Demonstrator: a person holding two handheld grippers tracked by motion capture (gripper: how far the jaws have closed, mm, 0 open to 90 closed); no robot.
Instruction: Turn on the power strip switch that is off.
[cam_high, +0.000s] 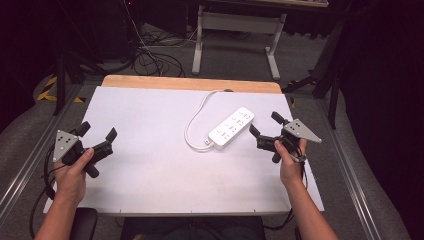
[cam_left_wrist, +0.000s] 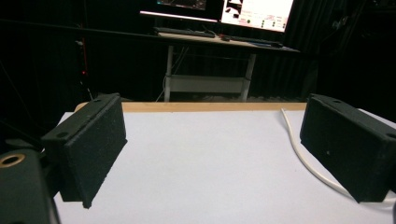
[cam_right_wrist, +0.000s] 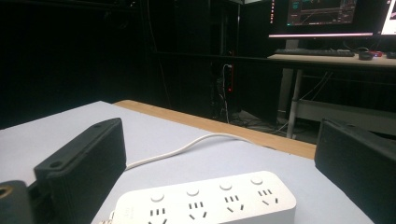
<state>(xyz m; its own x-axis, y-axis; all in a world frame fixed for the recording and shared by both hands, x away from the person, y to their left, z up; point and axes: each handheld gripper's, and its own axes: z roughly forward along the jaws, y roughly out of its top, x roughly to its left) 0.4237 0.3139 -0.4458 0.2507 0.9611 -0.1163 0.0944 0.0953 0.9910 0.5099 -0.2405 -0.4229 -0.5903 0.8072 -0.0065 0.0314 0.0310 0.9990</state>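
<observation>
**benchrat:** Reading across from the left: our left gripper (cam_high: 96, 136) is hanging out near the left edge of the white table (cam_high: 150, 165), jaws spread wide with nothing between them. From its own camera we just see bare tabletop and a bit of white cord (cam_left_wrist: 308, 161) running past the far jaw. Not touching anything.

**solderjoe:** Yep. Then mid-table, a little right of center, there's the power strip (cam_high: 231, 128), lying flat and angled, sockets up, its cord looping back toward the wooden edge (cam_high: 190, 83) at the far side.

**benchrat:** And our right gripper (cam_high: 264, 130) sits just beside the strip's right end, jaws released too. In the right gripper view the strip (cam_right_wrist: 205, 200) is right there low between the jaws, but nothing's clamped on it.

**solderjoe:** So we'd call this the approach stage, nothing grabbed. Right side is the one lined up to act.

**benchrat:** Agreed. Next move, as we read it: ease the right one down and forward so the jaws straddle the strip's body across its narrow width, then close. Left one has a longer trip if we need it for the cord end.
</observation>
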